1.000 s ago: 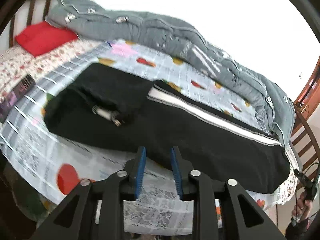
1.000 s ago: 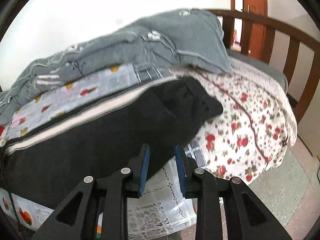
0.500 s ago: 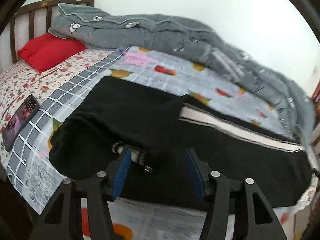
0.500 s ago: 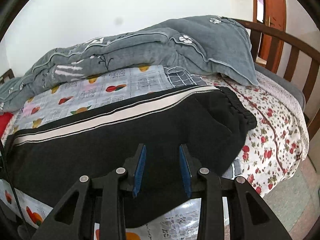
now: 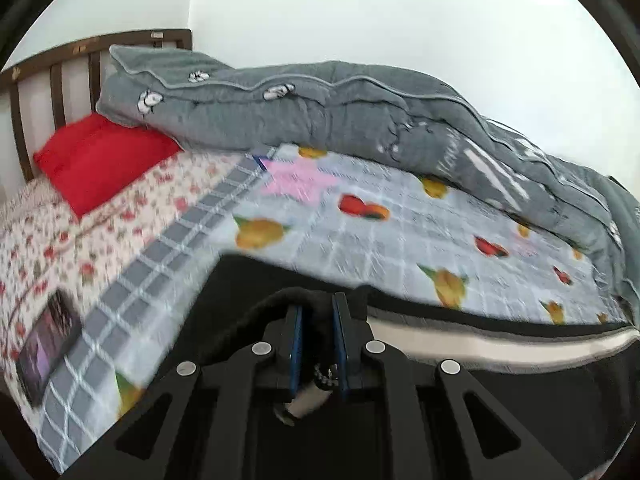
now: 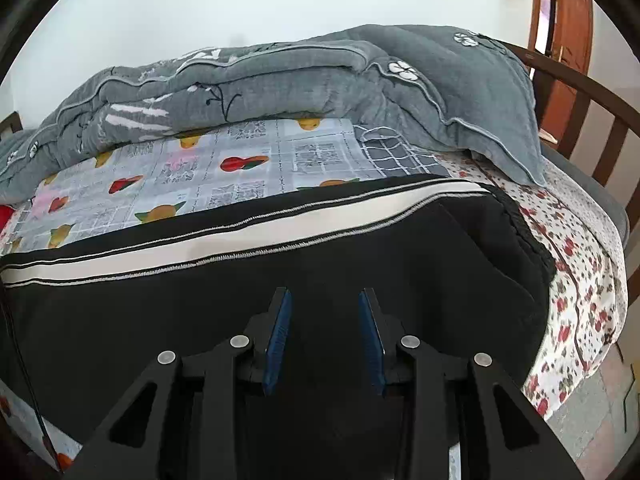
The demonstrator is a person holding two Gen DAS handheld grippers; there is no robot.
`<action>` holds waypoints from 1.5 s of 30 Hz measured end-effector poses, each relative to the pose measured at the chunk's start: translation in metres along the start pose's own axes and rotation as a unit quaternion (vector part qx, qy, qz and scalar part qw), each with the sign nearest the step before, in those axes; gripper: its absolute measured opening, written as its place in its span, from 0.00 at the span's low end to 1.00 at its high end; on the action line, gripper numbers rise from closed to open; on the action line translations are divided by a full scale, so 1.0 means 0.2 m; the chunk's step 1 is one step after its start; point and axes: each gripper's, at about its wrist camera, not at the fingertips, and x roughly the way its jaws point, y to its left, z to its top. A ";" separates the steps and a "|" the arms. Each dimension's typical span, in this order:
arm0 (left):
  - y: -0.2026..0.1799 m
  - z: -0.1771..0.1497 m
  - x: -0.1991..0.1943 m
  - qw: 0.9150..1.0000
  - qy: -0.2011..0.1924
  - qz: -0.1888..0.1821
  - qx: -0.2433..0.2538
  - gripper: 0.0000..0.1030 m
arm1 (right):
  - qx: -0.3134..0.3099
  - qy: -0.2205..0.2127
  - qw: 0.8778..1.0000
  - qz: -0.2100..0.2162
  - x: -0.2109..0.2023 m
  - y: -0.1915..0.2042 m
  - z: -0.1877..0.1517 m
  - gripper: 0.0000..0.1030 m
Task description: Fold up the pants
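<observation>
On the bed (image 6: 592, 300) lies one pair of black pants (image 6: 200, 312), with one grey quilt (image 5: 360, 112) bunched beyond it, one red pillow (image 5: 100, 160) and one phone (image 5: 48, 344) off to the left of the left tongs (image 5: 318, 344). Left tongs have just been closing and now pinch a raised fold of the pants' dark fabric between their blue pads; a drawstring end hangs just below the pads. Right tongs (image 6: 324, 336) stand spread, their jaws having just been opening a little, over the black cloth near the cuffed end; whether the pads touch it I cannot tell. Beyond both tongs the pants stretch flat across the fruit-printed sheet (image 6: 248, 160), with one white side stripe (image 6: 240, 236) edged in stitching running along their far side
</observation>
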 end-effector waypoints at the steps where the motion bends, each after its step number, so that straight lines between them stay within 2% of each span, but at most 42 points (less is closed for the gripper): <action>1: 0.01 0.03 0.04 1.000 0.003 0.004 -0.005 0.14 | -0.002 0.000 1.000 -0.001 0.01 0.01 0.01 0.34; 6: 0.07 0.14 0.20 0.999 0.018 0.009 -0.028 0.14 | -0.015 0.005 1.000 -0.005 0.08 0.07 0.08 0.34; 10: 0.10 0.12 0.30 0.998 0.058 0.011 -0.038 0.15 | -0.028 0.008 1.000 -0.005 0.14 0.13 0.13 0.34; 13: 0.12 0.08 0.33 0.997 0.068 0.012 -0.038 0.20 | -0.044 0.008 0.999 0.004 0.19 0.17 0.18 0.34; 15: 0.15 0.07 0.35 0.996 0.076 0.005 -0.047 0.23 | -0.054 0.013 0.998 0.018 0.24 0.20 0.21 0.42; 17: 0.18 0.07 0.36 0.995 0.083 -0.013 -0.059 0.36 | -0.066 0.020 0.997 0.028 0.30 0.23 0.26 0.44; 18: 0.19 0.07 0.36 0.994 0.088 -0.025 -0.061 0.57 | -0.070 0.022 0.997 0.032 0.33 0.24 0.27 0.44; 19: 0.19 0.08 0.35 0.993 0.088 -0.035 -0.063 0.71 | -0.076 0.025 0.996 0.037 0.36 0.26 0.29 0.44; 22: 0.16 0.09 0.30 0.997 0.055 -0.038 -0.045 0.72 | -0.088 0.033 0.995 0.039 0.43 0.30 0.33 0.44; 24: 0.12 0.10 0.32 0.998 0.057 -0.026 -0.029 0.72 | -0.096 0.035 0.994 0.037 0.47 0.32 0.35 0.44; 26: 0.10 0.11 0.37 0.997 0.069 0.001 -0.019 0.72 | -0.102 0.037 0.993 0.038 0.50 0.34 0.36 0.44; 28: 0.11 0.11 0.45 0.995 0.087 0.032 -0.029 0.70 | -0.105 0.040 0.993 0.041 0.53 0.36 0.36 0.44; 29: 0.13 0.11 0.47 0.995 0.088 0.037 -0.038 0.66 | -0.108 0.043 0.992 0.042 0.55 0.36 0.36 0.44; 30: 0.15 0.11 0.49 0.994 0.084 0.047 -0.045 0.41 | -0.111 0.044 0.992 0.043 0.57 0.36 0.36 0.44; 31: 0.16 0.11 0.50 0.994 0.083 0.057 -0.042 0.10 | -0.113 0.047 0.992 0.043 0.58 0.36 0.36 0.44; 32: 0.17 0.13 0.52 0.993 0.088 0.066 -0.031 0.11 | -0.118 0.049 0.991 0.044 0.60 0.36 0.36 0.44; 35: 0.25 0.14 0.56 0.991 0.099 0.052 -0.073 0.11 | -0.134 0.053 0.988 0.054 0.62 0.36 0.37 0.44; 38: 0.20 0.13 0.57 0.992 0.095 0.073 -0.045 0.11 | -0.157 0.049 0.983 0.075 0.64 0.37 0.39 0.44; 40: 0.16 0.12 0.58 0.991 0.093 0.089 -0.028 0.11 | -0.175 0.043 0.979 0.094 0.65 0.39 0.40 0.48; 42: 0.15 0.12 0.58 0.991 0.093 0.096 -0.020 0.11 | -0.191 0.042 0.973 0.124 0.68 0.41 0.42 0.61; 45: 0.15 0.12 0.58 0.991 0.094 0.095 -0.018 0.11 | -0.220 0.064 0.963 0.144 0.77 0.46 0.41 0.62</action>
